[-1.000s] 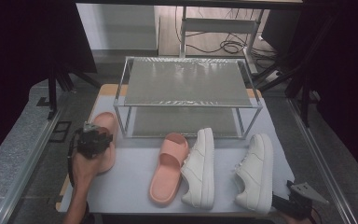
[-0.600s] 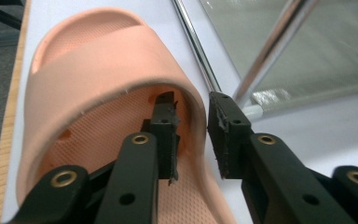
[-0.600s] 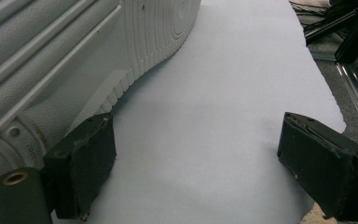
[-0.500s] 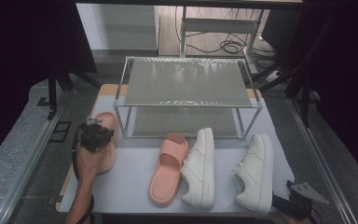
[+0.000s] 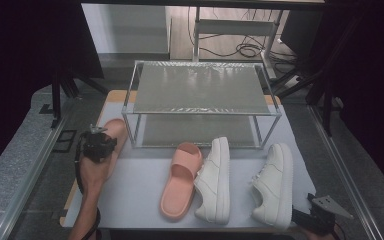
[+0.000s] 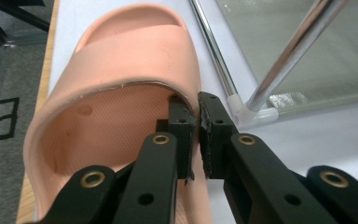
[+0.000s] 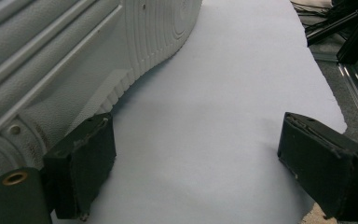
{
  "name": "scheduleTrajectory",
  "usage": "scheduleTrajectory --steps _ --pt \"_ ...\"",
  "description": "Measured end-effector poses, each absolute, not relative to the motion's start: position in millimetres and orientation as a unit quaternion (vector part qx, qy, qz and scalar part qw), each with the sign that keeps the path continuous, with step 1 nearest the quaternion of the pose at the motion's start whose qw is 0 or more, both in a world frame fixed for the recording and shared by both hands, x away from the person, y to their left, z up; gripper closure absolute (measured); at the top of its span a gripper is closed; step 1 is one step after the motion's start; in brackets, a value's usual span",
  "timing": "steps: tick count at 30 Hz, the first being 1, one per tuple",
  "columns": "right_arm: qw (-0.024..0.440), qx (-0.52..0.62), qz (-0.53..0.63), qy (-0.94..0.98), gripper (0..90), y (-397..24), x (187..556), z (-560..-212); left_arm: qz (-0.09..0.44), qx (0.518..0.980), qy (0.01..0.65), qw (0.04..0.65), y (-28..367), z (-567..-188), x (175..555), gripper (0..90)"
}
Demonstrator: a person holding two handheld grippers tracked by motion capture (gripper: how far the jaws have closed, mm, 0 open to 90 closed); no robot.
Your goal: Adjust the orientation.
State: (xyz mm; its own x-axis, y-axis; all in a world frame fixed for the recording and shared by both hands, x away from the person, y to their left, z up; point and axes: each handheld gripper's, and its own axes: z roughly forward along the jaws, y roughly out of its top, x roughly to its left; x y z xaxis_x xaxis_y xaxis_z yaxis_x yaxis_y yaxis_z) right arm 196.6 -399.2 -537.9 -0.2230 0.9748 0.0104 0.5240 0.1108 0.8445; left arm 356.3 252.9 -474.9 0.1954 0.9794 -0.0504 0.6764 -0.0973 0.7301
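- The left gripper (image 6: 197, 140) has just been closing its fingers (image 6: 179, 135) on the side wall of the pink slipper (image 6: 121, 93). One finger is inside the slipper and one is outside, with the pink edge pinched between them.
- This slipper lies at the far left of the desk (image 5: 130, 195), just left of the near left leg of the wire rack (image 5: 200, 100).
- So the step looks like the grab. I think the next move is to lift the slipper and carry it to the rack or next to the other pink slipper (image 5: 180, 182).
- The grip is only on a thin soft edge, so the slipper may bend or slip. A slow lift would be best.
- The rack leg (image 6: 279, 70) and its low rail are very close to the fingers on the right. The slipper should go up first, then sideways.
- The left edge of the desk is close to the slipper too, so there is little room that way.
- The right gripper (image 7: 196, 172) waits at the near right corner with its fingers wide apart and nothing between them. A white sneaker (image 7: 65, 60) is just beside its left finger.
- There is bare desk in the near left part, between the hand and the middle slipper. A second white sneaker (image 5: 214, 180) lies beside that slipper.
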Motion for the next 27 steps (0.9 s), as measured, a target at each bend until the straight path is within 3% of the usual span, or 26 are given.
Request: scheduleTrajectory --steps 27 --pt "0.297 0.547 0.380 0.684 10.9 -399 197 -538 0.222 0.720 0.565 0.336 271 -462 306 84.7"
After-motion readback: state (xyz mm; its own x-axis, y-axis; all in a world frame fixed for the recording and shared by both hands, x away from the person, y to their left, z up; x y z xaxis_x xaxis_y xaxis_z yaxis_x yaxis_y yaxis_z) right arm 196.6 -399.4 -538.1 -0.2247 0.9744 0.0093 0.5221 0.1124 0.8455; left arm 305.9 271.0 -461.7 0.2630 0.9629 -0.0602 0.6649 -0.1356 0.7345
